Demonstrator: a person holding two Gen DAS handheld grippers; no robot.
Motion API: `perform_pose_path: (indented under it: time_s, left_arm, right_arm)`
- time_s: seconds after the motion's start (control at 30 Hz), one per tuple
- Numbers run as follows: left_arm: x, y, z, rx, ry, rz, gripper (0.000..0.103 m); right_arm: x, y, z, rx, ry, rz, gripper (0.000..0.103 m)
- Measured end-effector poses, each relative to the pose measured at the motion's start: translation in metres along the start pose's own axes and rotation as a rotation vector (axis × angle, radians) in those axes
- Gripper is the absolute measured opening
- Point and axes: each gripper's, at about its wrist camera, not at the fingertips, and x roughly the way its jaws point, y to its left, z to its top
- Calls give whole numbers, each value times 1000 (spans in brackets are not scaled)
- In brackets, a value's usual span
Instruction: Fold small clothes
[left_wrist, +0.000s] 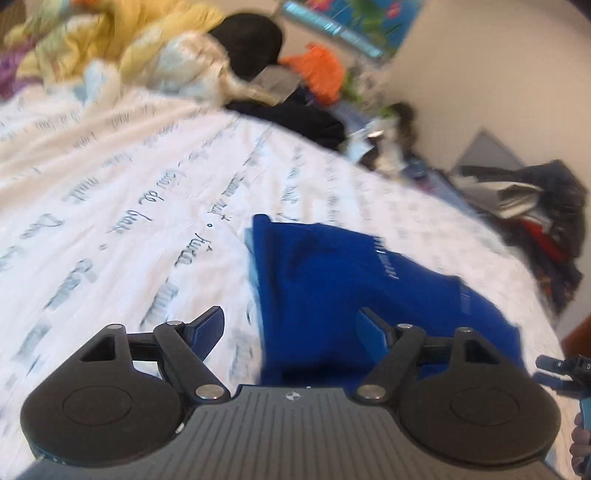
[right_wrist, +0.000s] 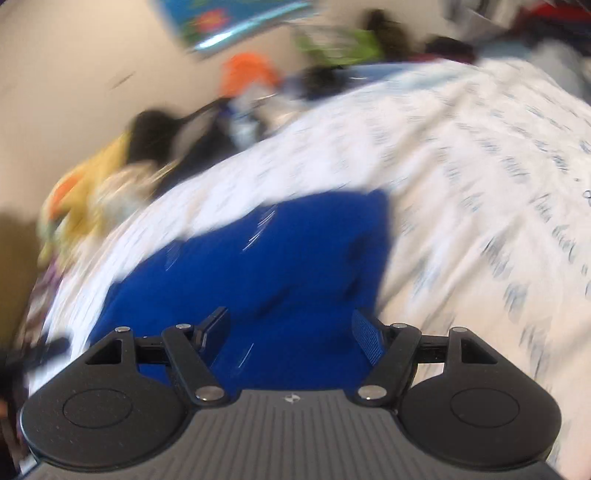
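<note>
**Both grippers spread above a blue garment on the bed**

The left gripper (left_wrist: 291, 326) stood with its jaws apart and nothing between them; its blue pads (left_wrist: 371, 334) were clear of the cloth. Beyond it the blue garment (left_wrist: 332, 280) lay flat on the white bedsheet (left_wrist: 129, 192), which was printed with grey-blue handwriting. From the left wrist view the garment reached from just ahead of the gripper toward the middle of the bed, lying more under the gripper's right finger than its left, and a line of small pale lettering ran along one of its edges.

The right gripper (right_wrist: 291, 332) was likewise spread wide and held nothing. In the right wrist view, which was heavily blurred, the blue garment (right_wrist: 266, 266) filled the space ahead of and beneath both fingers, with the bedsheet (right_wrist: 461, 184) around it.

At the far side of the bed a heap of other laundry lay against the wall: a yellow cloth (left_wrist: 122, 33), a black garment (left_wrist: 251, 40) and an orange garment (left_wrist: 321, 70). A colourful poster (left_wrist: 354, 22) hung on the wall above them. Off the bed, at the right of the left wrist view, a dark pile of clothes (left_wrist: 535, 218) sat well apart from the blue garment. At the right edge of that same view part of the other gripper and some fingers (left_wrist: 578, 443) of the person were just visible
</note>
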Motion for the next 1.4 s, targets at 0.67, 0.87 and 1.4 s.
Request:
perform_pose_path:
  time_s: [0.67,0.87,1.4]
  left_arm:
    - [-26,-56,-5,378,-223,43,66]
    - [33,-105,-37,456,19,11,55]
    - [-30,-124,-137,515,36,49,99]
  right_arm:
    - [0,12,19,-178,-140,-59,46]
    - [51,79,-6,-374,-12,-39,75]
    - [20,108,-98,-405,23,-146,89]
